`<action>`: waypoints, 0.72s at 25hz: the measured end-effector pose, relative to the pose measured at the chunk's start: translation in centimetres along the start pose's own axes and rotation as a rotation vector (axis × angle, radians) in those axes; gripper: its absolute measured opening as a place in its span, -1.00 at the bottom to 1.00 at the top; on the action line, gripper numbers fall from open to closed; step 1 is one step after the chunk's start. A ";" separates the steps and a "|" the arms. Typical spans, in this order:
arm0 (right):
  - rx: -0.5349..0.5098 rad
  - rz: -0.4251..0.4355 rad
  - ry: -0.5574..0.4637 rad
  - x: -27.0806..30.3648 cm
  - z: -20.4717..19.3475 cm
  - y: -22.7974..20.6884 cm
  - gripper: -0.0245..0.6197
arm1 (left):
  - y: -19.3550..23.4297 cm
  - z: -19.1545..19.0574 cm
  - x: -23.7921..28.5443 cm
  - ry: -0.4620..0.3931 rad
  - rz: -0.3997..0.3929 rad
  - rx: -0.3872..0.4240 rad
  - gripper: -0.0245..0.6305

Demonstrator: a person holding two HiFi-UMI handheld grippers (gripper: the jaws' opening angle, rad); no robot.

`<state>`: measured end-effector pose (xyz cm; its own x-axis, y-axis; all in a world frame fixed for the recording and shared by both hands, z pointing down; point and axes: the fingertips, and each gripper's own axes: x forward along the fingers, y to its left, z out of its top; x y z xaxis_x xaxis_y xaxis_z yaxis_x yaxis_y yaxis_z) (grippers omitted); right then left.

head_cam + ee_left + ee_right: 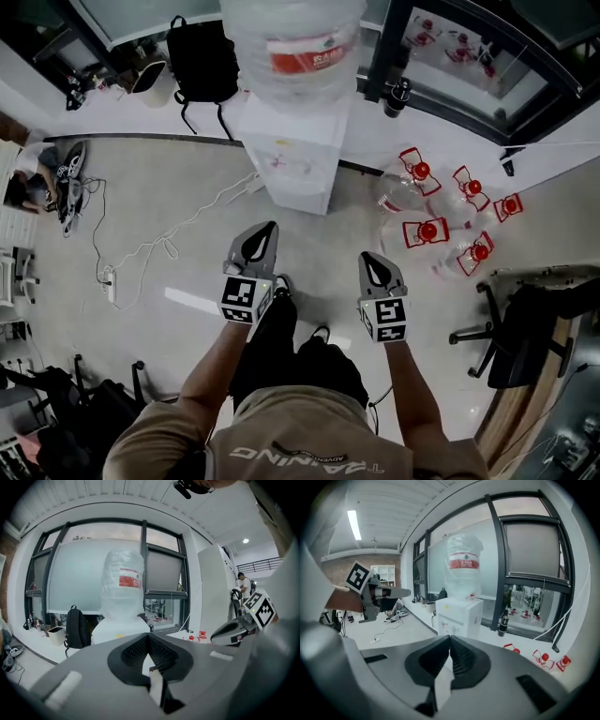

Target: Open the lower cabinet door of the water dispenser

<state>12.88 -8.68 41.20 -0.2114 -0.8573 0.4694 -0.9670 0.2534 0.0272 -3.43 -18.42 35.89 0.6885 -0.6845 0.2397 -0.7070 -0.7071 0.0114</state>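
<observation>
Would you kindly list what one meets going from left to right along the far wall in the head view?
white bin → black backpack → water dispenser → dark bottle → red-capped empty jugs

I saw a black backpack (202, 61) standing on the white ledge (112, 117) under the windows, with a pale bin (148, 77) just beside it. A dark flask (400, 94) stood upright farther right. Clear jugs (428, 231) with red caps were clustered on the floor (187, 187). A white cable (150, 246) snaked to a power strip (110, 284). A black office chair (520, 342) stood at the right.
</observation>
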 end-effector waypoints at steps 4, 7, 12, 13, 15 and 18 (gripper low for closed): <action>0.040 -0.006 -0.030 4.4 -4.4 -1.1 -0.90 | 0.9 -6.3 3.7 0.007 0.042 -0.009 -0.92; 0.052 -0.023 -0.037 9.4 -8.8 -2.4 -0.90 | 2.2 -11.8 7.2 0.006 0.077 -0.048 -0.92; 0.038 -0.024 -0.043 18.4 -17.3 -3.1 -0.90 | 3.3 -21.8 12.8 0.021 0.072 -0.126 -0.92; 0.048 -0.006 -0.063 20.2 -18.8 -3.0 -0.90 | 3.7 -23.6 13.9 0.020 0.079 -0.133 -0.92; 0.069 0.045 -0.100 23.8 -21.6 -2.5 -0.90 | 4.5 -26.8 16.1 0.018 0.100 -0.155 -0.92; 0.054 0.050 -0.104 28.5 -25.4 -2.5 -0.90 | 5.4 -30.5 19.3 0.008 0.113 -0.176 -0.92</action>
<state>12.92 -22.41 76.96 -0.2708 -0.8865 0.3752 -0.9604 0.2752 -0.0429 1.13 -30.07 70.16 0.6023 -0.7559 0.2566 -0.7975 -0.5835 0.1533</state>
